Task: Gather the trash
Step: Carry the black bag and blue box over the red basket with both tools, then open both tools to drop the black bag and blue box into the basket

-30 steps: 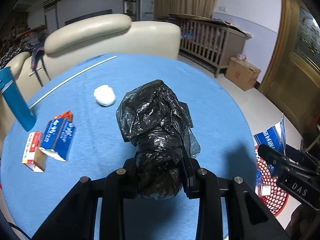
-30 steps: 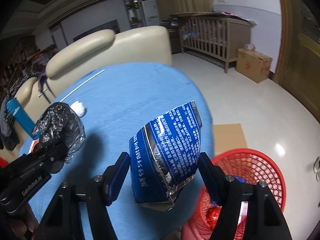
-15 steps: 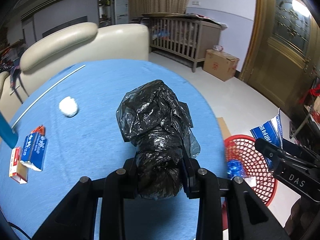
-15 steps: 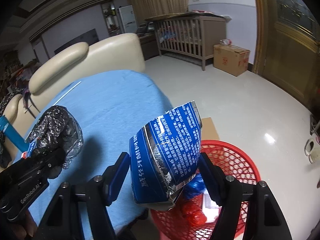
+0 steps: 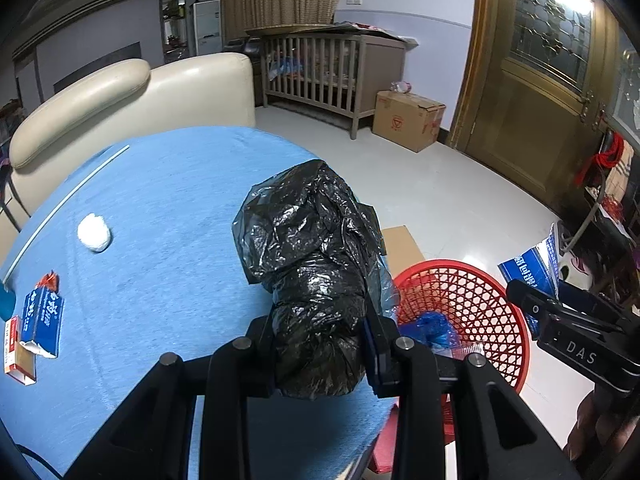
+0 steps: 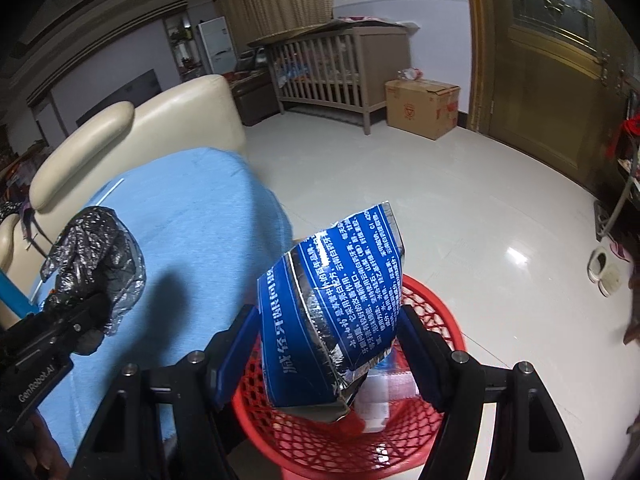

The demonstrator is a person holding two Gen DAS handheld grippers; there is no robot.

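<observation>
My left gripper (image 5: 320, 344) is shut on a crumpled black plastic bag (image 5: 312, 264) and holds it over the right edge of the blue table (image 5: 160, 208), beside the red mesh basket (image 5: 480, 292). My right gripper (image 6: 328, 344) is shut on a torn blue carton (image 6: 336, 304) and holds it right above the red basket (image 6: 420, 432). The basket holds blue plastic (image 5: 430, 326) and other scraps. A white paper ball (image 5: 94, 233) and two small boxes (image 5: 34, 328) lie on the table.
A cream sofa (image 5: 120, 100) stands behind the table. A wooden crib (image 5: 320, 68) and a cardboard box (image 5: 408, 118) stand by the far wall. A wooden door (image 5: 540, 80) is at the right. Flat cardboard (image 5: 402, 242) lies on the floor by the basket.
Both grippers have swung to the right with their loads. The right one has come from over the table edge to above the red basket. The left one has neared the table's right edge.
</observation>
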